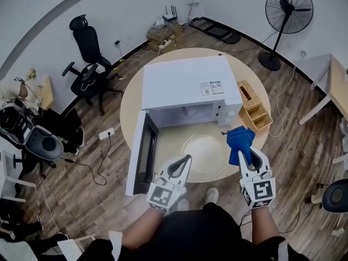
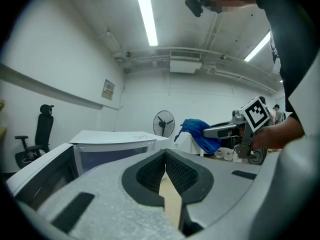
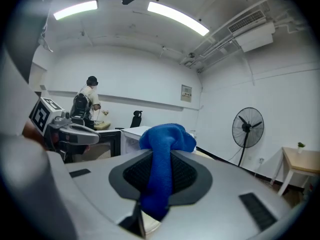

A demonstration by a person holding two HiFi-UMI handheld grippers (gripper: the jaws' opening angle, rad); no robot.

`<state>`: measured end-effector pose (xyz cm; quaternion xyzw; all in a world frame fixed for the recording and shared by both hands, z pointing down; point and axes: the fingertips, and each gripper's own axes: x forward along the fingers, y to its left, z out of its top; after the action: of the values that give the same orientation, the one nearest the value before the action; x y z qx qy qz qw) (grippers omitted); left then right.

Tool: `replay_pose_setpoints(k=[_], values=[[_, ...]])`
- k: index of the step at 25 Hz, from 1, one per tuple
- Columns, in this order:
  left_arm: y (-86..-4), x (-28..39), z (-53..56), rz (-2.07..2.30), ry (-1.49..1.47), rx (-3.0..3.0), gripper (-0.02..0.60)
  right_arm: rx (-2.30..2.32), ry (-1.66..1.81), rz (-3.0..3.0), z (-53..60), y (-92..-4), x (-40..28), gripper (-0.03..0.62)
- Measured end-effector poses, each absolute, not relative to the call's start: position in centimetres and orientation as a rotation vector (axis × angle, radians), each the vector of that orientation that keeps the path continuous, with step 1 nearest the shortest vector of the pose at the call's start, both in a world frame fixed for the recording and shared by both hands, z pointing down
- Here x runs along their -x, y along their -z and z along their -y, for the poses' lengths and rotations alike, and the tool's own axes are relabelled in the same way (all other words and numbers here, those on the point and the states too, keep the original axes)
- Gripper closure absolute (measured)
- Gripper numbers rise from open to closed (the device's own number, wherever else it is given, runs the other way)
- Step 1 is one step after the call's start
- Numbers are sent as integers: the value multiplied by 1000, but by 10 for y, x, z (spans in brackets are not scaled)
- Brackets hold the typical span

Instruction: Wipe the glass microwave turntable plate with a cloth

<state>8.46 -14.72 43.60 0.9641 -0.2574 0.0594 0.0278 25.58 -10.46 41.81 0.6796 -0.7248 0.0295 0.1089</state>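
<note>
Cloth [image 1: 239, 142] pinched in right tongs [image 1: 248, 155]; left tongs [image 1: 186, 160] closed.

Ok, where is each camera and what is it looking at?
Head view: on the person's head, looking steeply down at the open microwave and glass plate; both forearms, left tool and right tool show.
Left gripper view: on the left tool, looking along its shut jaws across the table; a hand shows.
Right gripper view: on the right tool, looking along jaws shut on the blue cloth; hardly any body shows.
Shared: both gripper views see the fan and microwave.
</note>
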Motion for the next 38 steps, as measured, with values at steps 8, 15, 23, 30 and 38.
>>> replay_pose_setpoints(k=[8, 15, 23, 30, 38], values=[[-451, -73, 161, 965, -201, -2875, 575, -1821, -128, 2237, 144, -452, -243, 516], [-460, -62, 161, 1066, -223, -2828, 575, -1673, -184, 2301, 162, -489, -225, 516], [-467, -49, 158, 1171, -228, -2736, 575, -1498, -245, 2375, 174, -532, -194, 516], [-480, -32, 157, 1257, -239, -2684, 575, -1329, -250, 2379, 180, -577, -160, 516], [-496, -8, 151, 1321, -244, -2595, 577, -1139, -291, 2357, 182, -629, -119, 516]])
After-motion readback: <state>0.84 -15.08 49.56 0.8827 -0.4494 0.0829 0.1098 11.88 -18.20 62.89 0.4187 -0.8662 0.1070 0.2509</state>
